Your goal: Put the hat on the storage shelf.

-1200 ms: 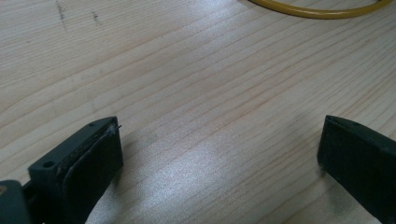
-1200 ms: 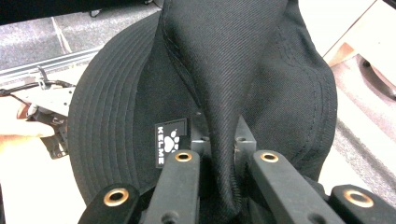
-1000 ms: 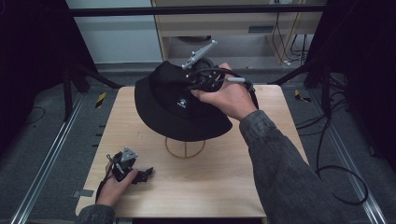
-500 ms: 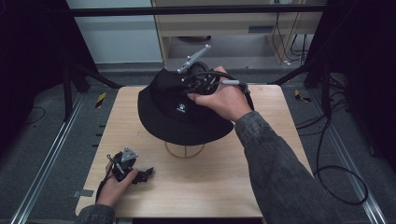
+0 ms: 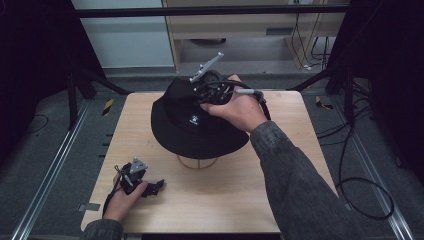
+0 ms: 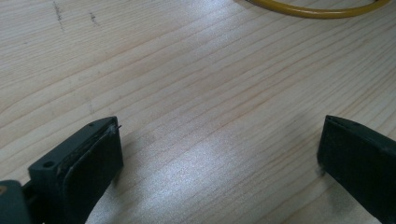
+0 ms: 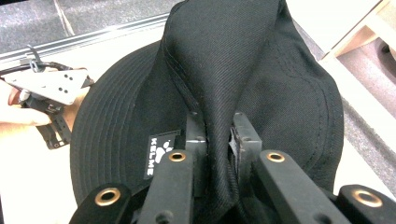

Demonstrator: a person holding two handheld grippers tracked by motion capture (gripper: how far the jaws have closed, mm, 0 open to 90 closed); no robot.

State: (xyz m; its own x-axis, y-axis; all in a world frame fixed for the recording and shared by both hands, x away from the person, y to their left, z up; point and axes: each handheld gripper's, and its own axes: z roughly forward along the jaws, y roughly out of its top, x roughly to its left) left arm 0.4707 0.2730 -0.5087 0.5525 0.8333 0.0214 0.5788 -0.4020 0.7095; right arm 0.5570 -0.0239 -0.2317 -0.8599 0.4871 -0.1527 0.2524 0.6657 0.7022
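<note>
A black bucket hat (image 5: pixel 192 122) with a small white logo hangs above the middle of the wooden table (image 5: pixel 280 195), over a hat stand whose yellow ring base (image 5: pixel 196 162) peeks out below the brim. My right gripper (image 5: pixel 212 92) is shut on a fold of the hat's crown (image 7: pixel 217 135), which is pinched between its jaws. My left gripper (image 5: pixel 155 186) rests low on the table at the front left, open, with bare wood between its fingers (image 6: pixel 93 158). The yellow ring (image 6: pixel 322 9) lies beyond it.
Metal rails (image 5: pixel 50 165) run along both sides of the table on grey carpet. A wooden cabinet (image 5: pixel 240 30) stands behind the table. Cables (image 5: pixel 360 200) trail over the floor at the right.
My right gripper has lifted the hat's crown slightly up and toward the right, and the hat has shifted with it. The left gripper has stayed put.
</note>
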